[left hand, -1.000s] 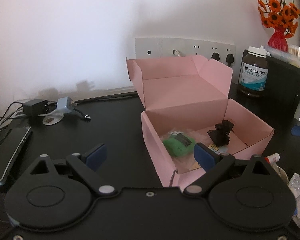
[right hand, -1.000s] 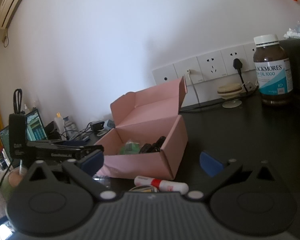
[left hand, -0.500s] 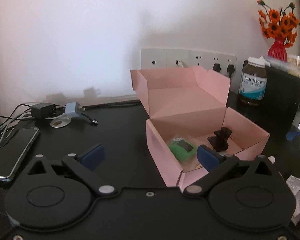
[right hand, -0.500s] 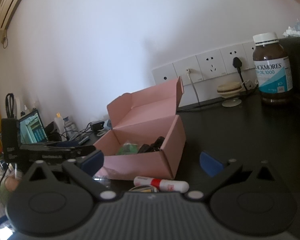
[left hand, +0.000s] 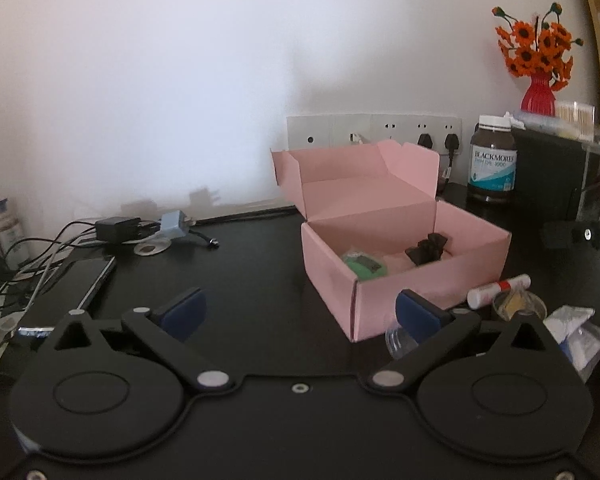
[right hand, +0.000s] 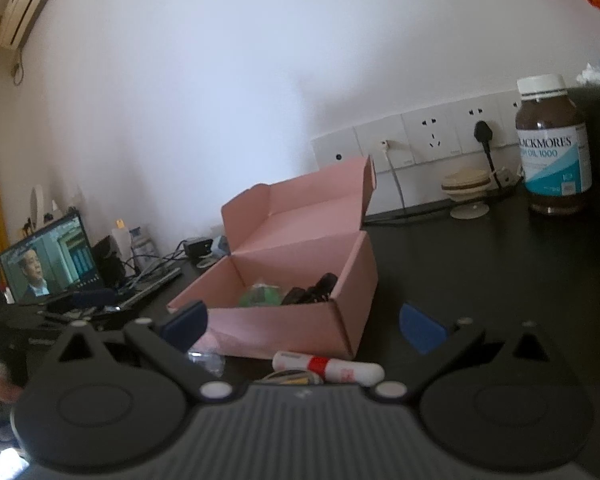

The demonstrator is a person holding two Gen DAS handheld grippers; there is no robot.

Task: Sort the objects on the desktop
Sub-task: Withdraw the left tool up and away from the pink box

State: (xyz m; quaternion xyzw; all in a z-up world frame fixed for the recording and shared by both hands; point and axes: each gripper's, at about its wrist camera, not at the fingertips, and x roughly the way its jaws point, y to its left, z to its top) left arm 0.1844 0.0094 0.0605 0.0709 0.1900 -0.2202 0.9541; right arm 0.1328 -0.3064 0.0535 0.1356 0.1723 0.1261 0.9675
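The open pink box [left hand: 404, 296] stands on the black desk, lid flap raised at the back. A green object [left hand: 364, 266] and a black object [left hand: 428, 248] lie inside it. My left gripper [left hand: 300, 314] is open in front of and left of the box, with only bare desk between its blue pads [left hand: 184, 312]. My right gripper [right hand: 302, 324] is open and empty, near the box [right hand: 292, 280]. A white tube with a red band [right hand: 328, 368] lies just below it. The same tube [left hand: 498, 290] rests by the box's right front corner.
A brown supplement bottle [left hand: 493, 160] and a black case [left hand: 556, 172] stand at the back right under a red vase of orange flowers [left hand: 538, 96]. A phone [left hand: 88, 280], chargers [left hand: 116, 228] and cables lie left. A small clear jar [left hand: 518, 306] and white packets [left hand: 576, 328] sit right. A laptop [right hand: 48, 260] is far left.
My left gripper has drawn back from the box, which now looks smaller and farther away. The tube, jar and packets have come into its view. The right gripper has stayed still.
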